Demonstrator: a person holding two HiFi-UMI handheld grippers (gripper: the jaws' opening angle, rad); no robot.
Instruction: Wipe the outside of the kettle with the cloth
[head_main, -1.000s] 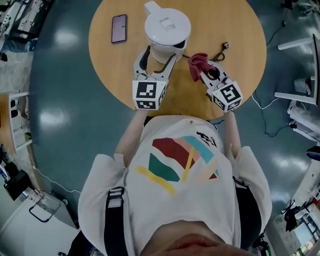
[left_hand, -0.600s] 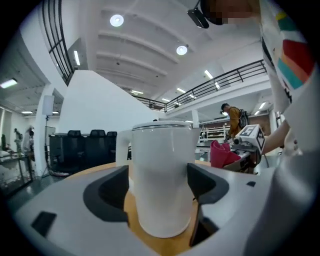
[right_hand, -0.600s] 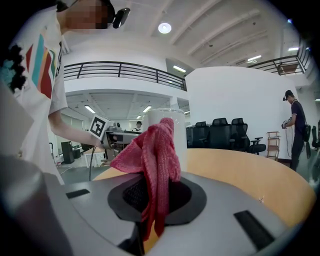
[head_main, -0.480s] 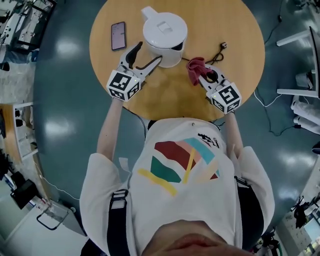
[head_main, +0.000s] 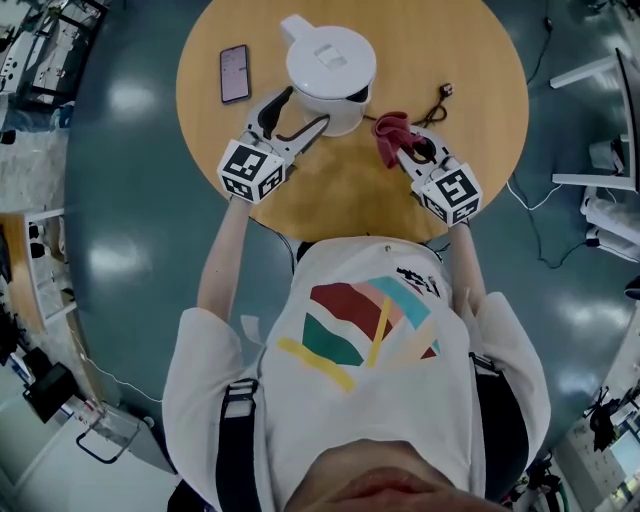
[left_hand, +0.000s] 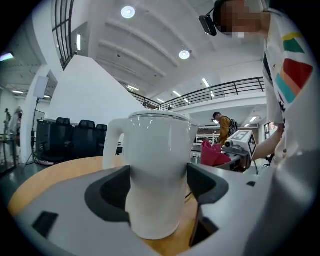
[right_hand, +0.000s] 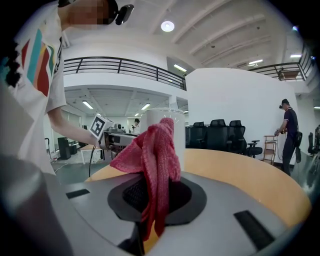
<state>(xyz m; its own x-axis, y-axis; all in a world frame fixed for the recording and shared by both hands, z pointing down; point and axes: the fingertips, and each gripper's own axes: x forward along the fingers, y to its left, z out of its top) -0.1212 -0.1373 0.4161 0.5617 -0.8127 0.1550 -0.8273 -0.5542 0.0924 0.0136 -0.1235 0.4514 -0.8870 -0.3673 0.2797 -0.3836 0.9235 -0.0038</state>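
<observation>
A white kettle (head_main: 331, 63) stands on the round wooden table (head_main: 470, 60), spout at the far left. My left gripper (head_main: 297, 110) is at its near-left side, open, the jaws spread to either side of the kettle's lower body (left_hand: 155, 165). Whether the pads touch it I cannot tell. My right gripper (head_main: 405, 148) is shut on a red cloth (head_main: 390, 133), which is held up just right of the kettle and a little apart from it. In the right gripper view the cloth (right_hand: 152, 155) hangs bunched between the jaws and hides most of the kettle (right_hand: 181, 140).
A dark phone (head_main: 235, 72) lies on the table left of the kettle. A thin black cable (head_main: 441, 100) lies beyond the right gripper. The person's body is at the table's near edge. Grey floor surrounds the table, with white furniture at the far right.
The left gripper swung from the kettle's near side round to its near-left side a second ago and has since held still. The right gripper and cloth barely moved.
</observation>
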